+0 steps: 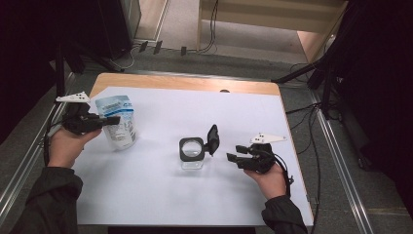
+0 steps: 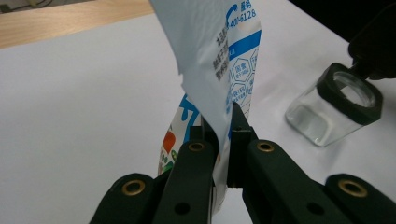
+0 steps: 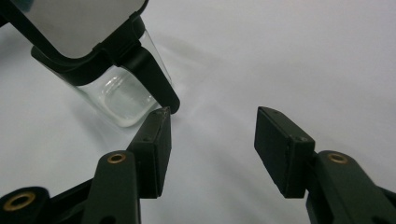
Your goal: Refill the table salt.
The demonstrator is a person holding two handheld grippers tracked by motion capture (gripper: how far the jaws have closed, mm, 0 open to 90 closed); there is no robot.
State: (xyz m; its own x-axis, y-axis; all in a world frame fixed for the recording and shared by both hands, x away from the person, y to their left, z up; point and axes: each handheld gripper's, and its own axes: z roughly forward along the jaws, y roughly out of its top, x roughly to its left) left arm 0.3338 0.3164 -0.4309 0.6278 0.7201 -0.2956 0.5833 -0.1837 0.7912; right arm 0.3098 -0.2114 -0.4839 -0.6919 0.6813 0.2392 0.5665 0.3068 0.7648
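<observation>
A white and blue printed pouch (image 1: 117,122) stands upright at the left of the white table cover. My left gripper (image 1: 113,120) is shut on its side edge, and in the left gripper view the jaws pinch the pouch (image 2: 215,56) partway up, where my left gripper (image 2: 218,135) meets it. A small clear glass jar (image 1: 191,155) with a black collar sits mid-table, its hinged black lid (image 1: 213,139) flipped open to the right. My right gripper (image 1: 234,153) stands open just right of the jar. In the right gripper view the jar (image 3: 116,100) and lid (image 3: 79,28) lie just beyond my right gripper (image 3: 212,135).
A white sheet (image 1: 195,195) covers most of the wooden table (image 1: 185,83). Black stands and cables ring the table on the floor. The jar (image 2: 334,109) sits to the right of the pouch in the left gripper view.
</observation>
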